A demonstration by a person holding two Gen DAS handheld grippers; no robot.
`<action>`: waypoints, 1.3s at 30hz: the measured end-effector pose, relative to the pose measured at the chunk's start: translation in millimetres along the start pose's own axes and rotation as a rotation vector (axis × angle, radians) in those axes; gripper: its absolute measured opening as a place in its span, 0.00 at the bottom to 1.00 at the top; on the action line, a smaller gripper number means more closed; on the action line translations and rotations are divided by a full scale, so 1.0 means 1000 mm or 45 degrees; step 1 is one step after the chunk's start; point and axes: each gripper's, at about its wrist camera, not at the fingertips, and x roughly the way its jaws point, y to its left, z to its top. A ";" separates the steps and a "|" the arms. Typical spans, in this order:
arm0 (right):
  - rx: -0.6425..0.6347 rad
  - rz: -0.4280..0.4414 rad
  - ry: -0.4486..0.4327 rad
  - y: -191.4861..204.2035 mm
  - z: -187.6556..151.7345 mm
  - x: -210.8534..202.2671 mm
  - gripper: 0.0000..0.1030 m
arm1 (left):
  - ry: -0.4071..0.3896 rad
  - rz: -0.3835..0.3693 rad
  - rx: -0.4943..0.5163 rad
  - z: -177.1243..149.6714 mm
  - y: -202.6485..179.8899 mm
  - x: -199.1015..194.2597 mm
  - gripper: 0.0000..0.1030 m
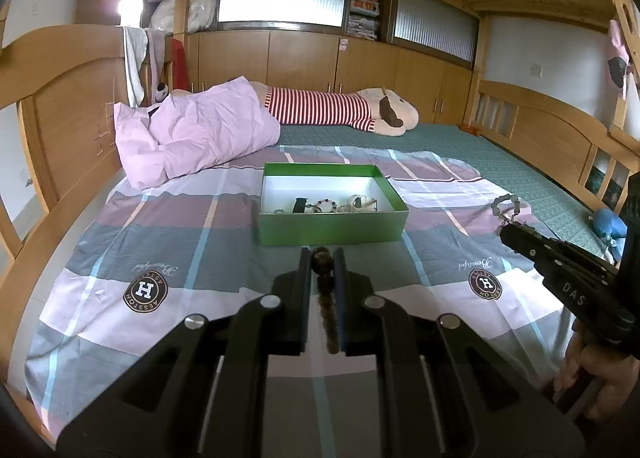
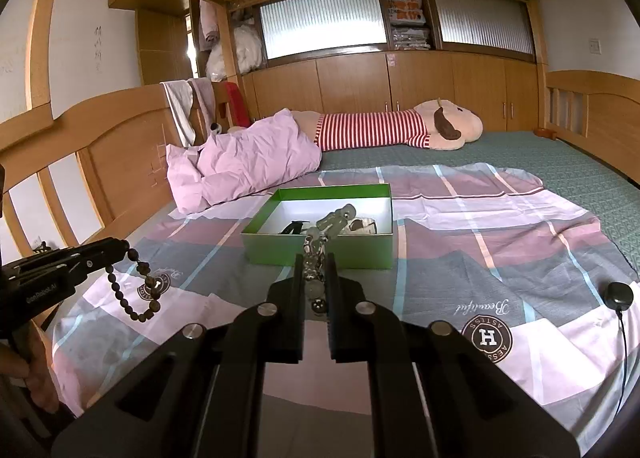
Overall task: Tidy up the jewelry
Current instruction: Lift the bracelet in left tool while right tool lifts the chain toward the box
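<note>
- The left hand-held gripper (image 1: 323, 258) is pinching a string of dark brown beads (image 2: 138, 286) between its fingers; in the right wrist view the loop is hanging free below the tips, just above the checked sheet (image 1: 168, 242).
- The right hand-held gripper (image 2: 315, 264) is pressing its fingers together on a pale, clear-beaded bracelet (image 2: 320, 242), which is sticking up and forward past the fingertips.
- A small black puck on a cable (image 2: 619, 294) is lying on the sheet at the near right, well apart from both pieces.
- Just beyond both grippers the green box (image 1: 332, 224) is sitting open on the sheet, already holding several pieces at its near wall: a dark one and some pale ones, too small to name.
- Further off, a pink pillow (image 1: 192, 130) is lying at the far left and a striped plush toy (image 1: 340, 108) along the far edge of the bed.
- Risks, as I judge them:
  - The hanging brown loop could be catching on the near wall of the box if carried in too low.
  - With 2 pieces arriving together, they could be tangling with each other or with what is already inside.
  - The soft bed could be letting the box tip under a nudge.
</note>
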 end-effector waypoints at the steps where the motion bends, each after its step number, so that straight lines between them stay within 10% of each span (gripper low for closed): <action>1: -0.001 0.001 0.001 0.000 0.000 0.000 0.09 | -0.002 0.000 0.000 0.000 0.000 0.000 0.11; 27: -0.021 0.012 0.008 0.006 0.004 0.008 0.09 | 0.018 -0.005 -0.005 -0.002 -0.002 0.008 0.11; 39: -0.018 0.108 0.052 -0.002 0.060 0.129 0.09 | 0.047 -0.039 0.007 0.076 -0.013 0.117 0.11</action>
